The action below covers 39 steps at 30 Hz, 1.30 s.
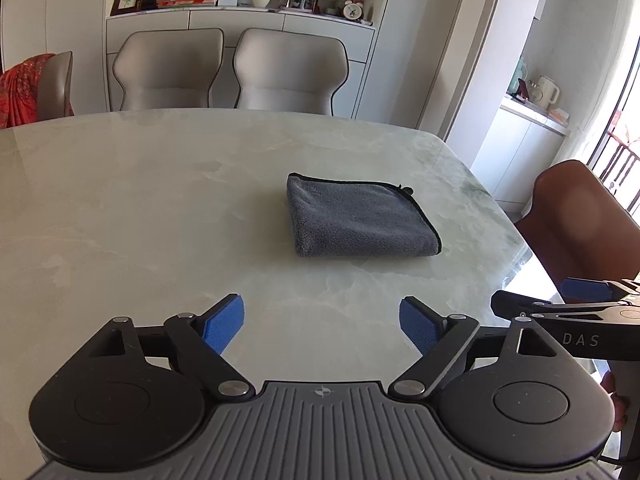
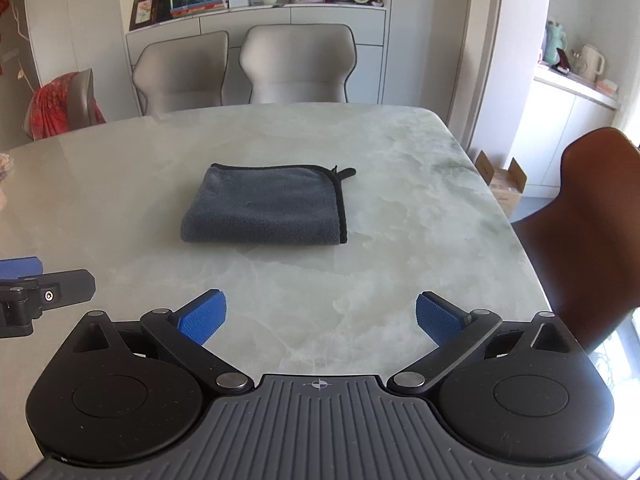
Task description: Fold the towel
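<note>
A grey towel point(image 1: 360, 218) with black edging lies folded into a thick square on the marble table point(image 1: 140, 208). It also shows in the right wrist view point(image 2: 266, 210), with a black loop at its far right corner. My left gripper point(image 1: 322, 326) is open and empty, held above the table well short of the towel. My right gripper point(image 2: 320, 320) is open and empty too, equally far back from the towel. The right gripper shows at the right edge of the left wrist view point(image 1: 580, 300), and the left gripper at the left edge of the right wrist view point(image 2: 32, 284).
Two beige chairs point(image 1: 228, 72) stand at the table's far side, a brown chair point(image 2: 580, 232) at its right end, and a chair with red cloth point(image 2: 60, 104) at the far left. A cardboard box point(image 2: 504, 184) sits on the floor. A sideboard point(image 1: 240, 20) with ornaments lines the back wall.
</note>
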Tool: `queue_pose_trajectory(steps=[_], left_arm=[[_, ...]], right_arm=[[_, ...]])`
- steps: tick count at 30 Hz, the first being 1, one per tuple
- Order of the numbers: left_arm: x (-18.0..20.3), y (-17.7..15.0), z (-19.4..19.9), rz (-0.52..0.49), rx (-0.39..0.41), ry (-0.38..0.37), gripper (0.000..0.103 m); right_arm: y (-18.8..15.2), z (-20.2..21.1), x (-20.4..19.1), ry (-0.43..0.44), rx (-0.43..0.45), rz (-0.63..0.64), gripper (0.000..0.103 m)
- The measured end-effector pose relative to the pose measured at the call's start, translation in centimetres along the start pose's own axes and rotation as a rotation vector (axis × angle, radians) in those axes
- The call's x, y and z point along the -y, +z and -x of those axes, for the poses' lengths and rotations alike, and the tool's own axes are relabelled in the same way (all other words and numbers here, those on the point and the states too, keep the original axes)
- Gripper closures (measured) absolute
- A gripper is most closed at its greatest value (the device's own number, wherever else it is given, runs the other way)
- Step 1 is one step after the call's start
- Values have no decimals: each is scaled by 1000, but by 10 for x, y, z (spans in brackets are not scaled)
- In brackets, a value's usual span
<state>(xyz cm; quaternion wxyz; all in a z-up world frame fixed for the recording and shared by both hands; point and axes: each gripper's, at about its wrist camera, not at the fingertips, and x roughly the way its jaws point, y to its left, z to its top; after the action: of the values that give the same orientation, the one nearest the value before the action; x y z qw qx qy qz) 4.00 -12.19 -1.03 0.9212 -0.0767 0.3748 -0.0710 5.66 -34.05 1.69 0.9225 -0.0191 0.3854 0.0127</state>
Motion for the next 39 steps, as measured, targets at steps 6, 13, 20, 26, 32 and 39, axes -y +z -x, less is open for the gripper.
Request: queue_pose_trajectory(steps=[6,13,20,26,32,39], left_arm=[[-1,-9,13,-8,-9,36,13],[5,-15,28,-54,23,66,10],[6,-16,37,-63,45,58,10],[3,-17,40,-60,51,72,10],[-2,-18,41,-43,57,86,10],[-4,-17,39,-52,43,90,9]], right_arm=[[-5,19,-6,-31,24,14,1],[-12,30,-7,-38,26,-14,1],[-15,38,-13,-34,34,0,1],[-15,43,-15,-30,45,11,1],[-14,45,-18,-29,53,23,1],[-14,44,-16,-34,47,20,1]])
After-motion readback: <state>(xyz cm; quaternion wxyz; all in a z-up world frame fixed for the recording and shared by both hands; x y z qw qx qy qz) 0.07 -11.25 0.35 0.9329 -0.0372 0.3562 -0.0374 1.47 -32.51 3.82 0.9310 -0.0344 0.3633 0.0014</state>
